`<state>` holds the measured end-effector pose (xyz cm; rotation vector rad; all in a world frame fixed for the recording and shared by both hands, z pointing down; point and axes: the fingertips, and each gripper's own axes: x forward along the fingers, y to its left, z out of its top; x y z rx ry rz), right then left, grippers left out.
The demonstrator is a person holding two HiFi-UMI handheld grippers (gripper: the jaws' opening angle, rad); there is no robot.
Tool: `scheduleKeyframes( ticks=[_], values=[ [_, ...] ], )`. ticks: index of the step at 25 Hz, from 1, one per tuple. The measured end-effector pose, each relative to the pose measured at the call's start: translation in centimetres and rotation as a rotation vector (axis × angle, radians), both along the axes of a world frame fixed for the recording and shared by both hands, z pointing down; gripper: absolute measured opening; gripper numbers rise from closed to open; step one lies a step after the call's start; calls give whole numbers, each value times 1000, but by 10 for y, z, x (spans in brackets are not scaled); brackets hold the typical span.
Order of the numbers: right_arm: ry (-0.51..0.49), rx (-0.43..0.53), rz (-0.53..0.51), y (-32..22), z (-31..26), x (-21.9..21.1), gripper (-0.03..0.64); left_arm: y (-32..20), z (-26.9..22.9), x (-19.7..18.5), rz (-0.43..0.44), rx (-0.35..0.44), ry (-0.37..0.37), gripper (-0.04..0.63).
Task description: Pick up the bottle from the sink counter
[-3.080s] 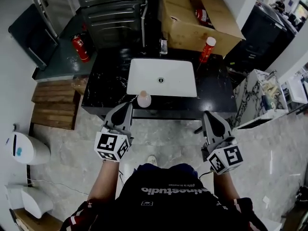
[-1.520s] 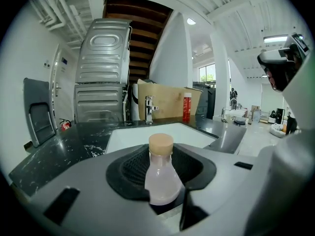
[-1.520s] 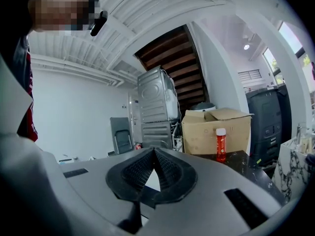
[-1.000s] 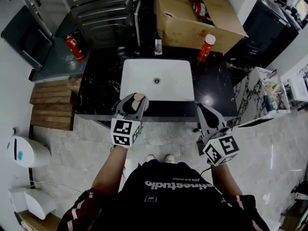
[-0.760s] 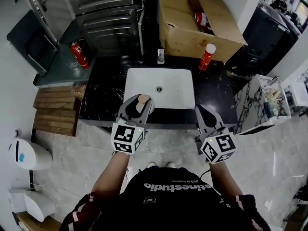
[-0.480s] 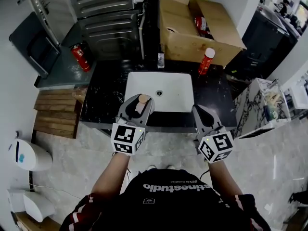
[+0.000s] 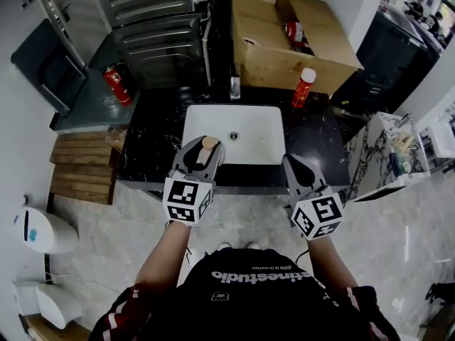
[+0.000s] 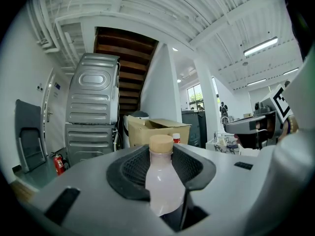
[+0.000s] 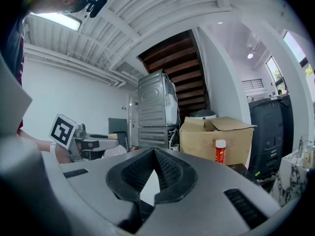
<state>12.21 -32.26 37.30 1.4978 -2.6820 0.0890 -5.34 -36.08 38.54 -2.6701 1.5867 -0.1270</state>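
Black marble counter (image 7: pixel 153 130) runs ahead of both grippers, with a white sink basin (image 7: pixel 193 119) set into it and pale stone floor open on the near side. The left gripper (image 7: pixel 205 150) sits over the basin's near rim, its jaws clamped on the sides of the bottle (image 8: pixel 161 186), which stands upright between them: milky pale body, tan cap. The right gripper (image 7: pixel 293 162) hangs level with it over the counter's front edge, well apart, its jaw tips pressed together with nothing between them.

Far ahead of both, at the counter's back edge, stand a red canister with a white cap (image 7: pixel 303 87) and an open cardboard box (image 7: pixel 284 48); the basin between is unobstructed.

Only the head view shows the fire extinguisher (image 7: pixel 112 82) off beyond the left gripper. The gripper views alone show the ribbed white ceiling and a dark wooden stair underside above the grey metal cabinet (image 8: pixel 91 112).

Print on the box and canister is too small to read.
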Motion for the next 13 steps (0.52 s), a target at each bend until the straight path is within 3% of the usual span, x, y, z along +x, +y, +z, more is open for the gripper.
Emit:
scheduleKeyframes(
  ticks=[13],
  values=[
    [-3, 8, 8, -2, -1, 4, 37, -1, 2, -2, -12, -4, -4, 147]
  ],
)
